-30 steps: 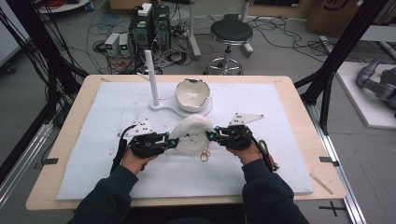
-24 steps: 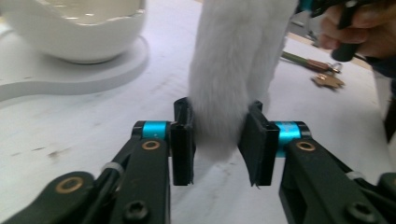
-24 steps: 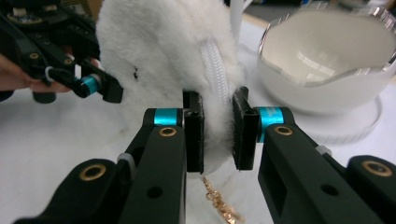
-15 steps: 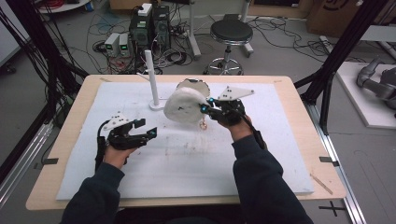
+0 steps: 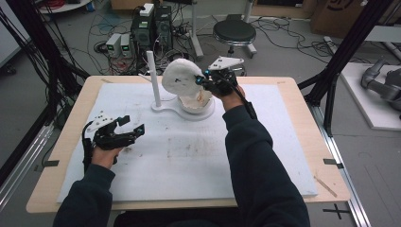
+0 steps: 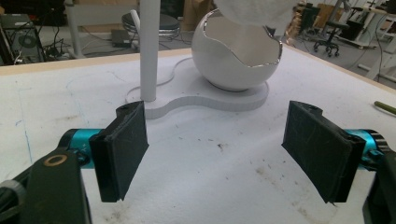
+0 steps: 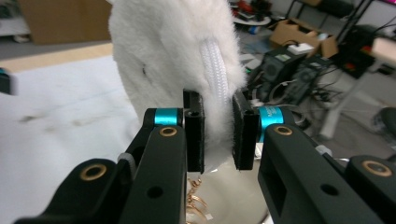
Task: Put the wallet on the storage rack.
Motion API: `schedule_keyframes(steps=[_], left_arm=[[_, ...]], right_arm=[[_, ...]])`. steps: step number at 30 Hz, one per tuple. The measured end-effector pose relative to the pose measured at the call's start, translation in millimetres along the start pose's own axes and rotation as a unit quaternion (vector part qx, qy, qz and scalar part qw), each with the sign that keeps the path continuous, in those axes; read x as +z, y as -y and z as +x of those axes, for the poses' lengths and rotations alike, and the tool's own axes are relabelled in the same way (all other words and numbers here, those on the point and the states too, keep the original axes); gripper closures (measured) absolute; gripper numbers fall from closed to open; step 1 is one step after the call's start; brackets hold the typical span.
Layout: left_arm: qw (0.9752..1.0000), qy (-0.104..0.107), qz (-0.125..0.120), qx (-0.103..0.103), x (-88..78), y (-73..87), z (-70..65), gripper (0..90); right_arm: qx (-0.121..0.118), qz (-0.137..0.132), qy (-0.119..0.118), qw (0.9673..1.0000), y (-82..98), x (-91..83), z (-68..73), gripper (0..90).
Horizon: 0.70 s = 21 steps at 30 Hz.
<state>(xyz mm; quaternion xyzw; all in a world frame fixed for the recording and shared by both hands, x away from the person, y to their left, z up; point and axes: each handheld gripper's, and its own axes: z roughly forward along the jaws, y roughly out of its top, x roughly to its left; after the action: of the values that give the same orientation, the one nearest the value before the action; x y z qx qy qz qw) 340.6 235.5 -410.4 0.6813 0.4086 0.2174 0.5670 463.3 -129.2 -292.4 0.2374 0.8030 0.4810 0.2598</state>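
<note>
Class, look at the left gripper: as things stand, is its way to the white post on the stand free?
Probably yes. The left gripper is open with nothing between its jaws, and bare mat lies between it and the white post. The furry white pouch hangs in the right gripper, over the egg-shaped bowl.

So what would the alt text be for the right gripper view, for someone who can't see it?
Two black tool jaws pinch a fluffy white plush toy beside its white braided cord, holding it up above a glossy white egg-shaped bowl. A gold metal ring hangs below the toy, with the white padded table blurred behind.
</note>
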Motion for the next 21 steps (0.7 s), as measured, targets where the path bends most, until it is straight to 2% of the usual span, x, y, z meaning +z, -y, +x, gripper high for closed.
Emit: schedule_keyframes(steps=[6,7,10,11,12,13,15,18,21], left_arm=[[1.0000,0.004,0.003,-0.001,0.6,1.0,0.3,21.7],[1.0000,0.004,0.004,-0.003,0.7,1.1,0.2,21.7],[1.0000,0.004,0.006,-0.003,1.1,2.0,0.4,21.8],[1.0000,0.004,0.008,-0.003,1.0,2.1,0.7,21.7],[1.0000,0.005,0.006,-0.005,1.0,2.1,0.8,21.7],[1.0000,0.005,0.005,-0.007,0.8,2.2,0.6,21.8],[0.9999,0.005,0.004,-0.007,0.5,2.0,1.0,21.8],[0.9999,0.006,0.006,-0.008,1.0,2.5,0.6,21.8],[0.9999,0.008,0.008,-0.008,1.4,2.7,0.2,21.8]], right_arm=[[-0.024,0.031,0.033,0.9987,9.9,13.3,-14.7,79.0],[-0.038,0.035,0.039,0.9979,12.4,14.6,-16.5,79.0],[-0.053,0.043,0.050,0.9965,14.2,16.4,-16.6,79.0],[-0.071,0.058,0.059,0.9941,16.5,18.8,-16.0,79.0],[-0.071,0.058,0.059,0.9941,16.5,18.8,-16.0,79.0],[-0.090,0.070,0.070,0.9910,19.6,20.6,-14.7,79.0],[-0.093,0.072,0.070,0.9905,21.0,21.1,-14.4,79.0],[-0.132,0.095,0.087,0.9828,25.6,24.4,-12.2,79.0],[-0.140,0.108,0.090,0.9801,31.0,28.0,-11.5,79.0]])
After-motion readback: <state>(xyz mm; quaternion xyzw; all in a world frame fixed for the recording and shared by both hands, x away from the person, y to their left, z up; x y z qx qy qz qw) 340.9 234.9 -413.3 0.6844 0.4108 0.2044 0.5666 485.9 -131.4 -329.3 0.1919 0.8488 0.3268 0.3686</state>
